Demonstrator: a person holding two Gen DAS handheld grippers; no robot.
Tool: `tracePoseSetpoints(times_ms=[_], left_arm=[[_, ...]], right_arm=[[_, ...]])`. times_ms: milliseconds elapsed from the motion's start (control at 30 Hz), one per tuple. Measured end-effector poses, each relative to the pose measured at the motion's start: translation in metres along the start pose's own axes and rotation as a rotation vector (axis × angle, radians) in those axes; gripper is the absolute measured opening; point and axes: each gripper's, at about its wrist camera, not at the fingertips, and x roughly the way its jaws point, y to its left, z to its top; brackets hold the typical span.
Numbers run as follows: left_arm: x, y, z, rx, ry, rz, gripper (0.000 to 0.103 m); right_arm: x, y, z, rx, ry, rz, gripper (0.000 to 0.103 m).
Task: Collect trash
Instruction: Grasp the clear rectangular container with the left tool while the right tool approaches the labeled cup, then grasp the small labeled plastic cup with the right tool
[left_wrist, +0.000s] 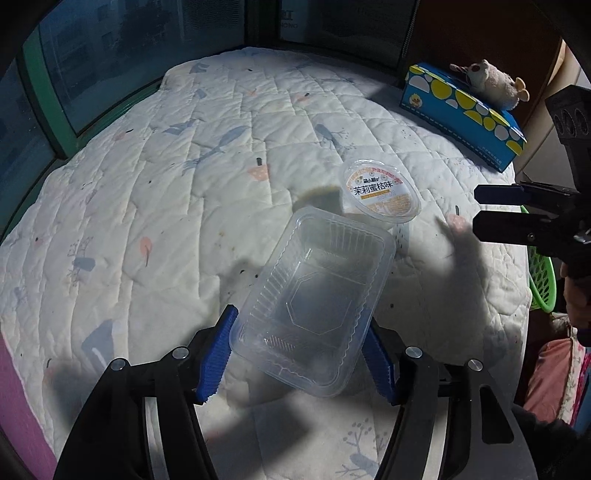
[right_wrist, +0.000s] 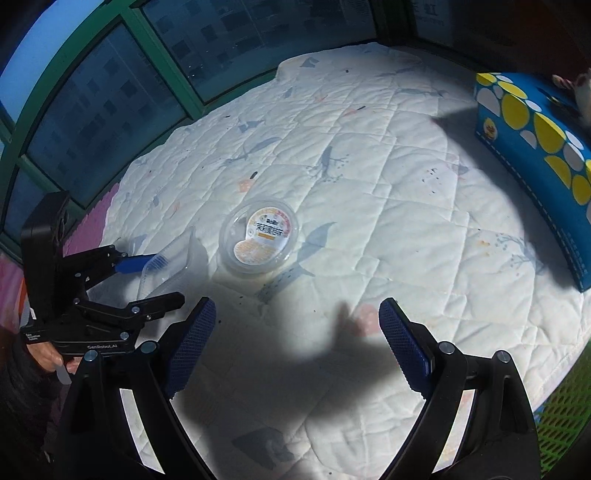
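A clear plastic tray (left_wrist: 317, 291) sits tilted between the blue pads of my left gripper (left_wrist: 299, 360), which press on its two long sides. In the right wrist view the same tray (right_wrist: 170, 266) shows at the left, held by the left gripper (right_wrist: 159, 280). Just beyond the tray, a sealed oval cup with an orange label (left_wrist: 380, 192) lies on the quilt. My right gripper (right_wrist: 297, 339) stands open and empty, above the quilt and short of the cup (right_wrist: 258, 238). It also enters the left wrist view from the right edge (left_wrist: 476, 210).
A white quilted mat (left_wrist: 147, 184) covers the surface, with green-framed windows behind it. A blue tissue box with yellow dots (left_wrist: 461, 114) and a plush toy (left_wrist: 491, 83) sit at the far right. A green mesh basket (left_wrist: 541, 280) stands past the mat's right edge.
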Motion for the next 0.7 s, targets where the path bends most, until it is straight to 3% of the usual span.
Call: tracePoseSetpoints(times_ms=[567, 700], left_arm=[[-0.030, 0.031, -0.033, -0.126, -0.018, 0.042, 0.060], [-0.032, 0.031, -0.037, -0.143, -0.022, 0.032, 0.060]], right_arm=[[0.067, 0.035, 0.028, -0.141, 0.063, -0.082, 0.089], [0.076, 0.040, 0.031, -0.161, 0.065, -0.101, 0.081]])
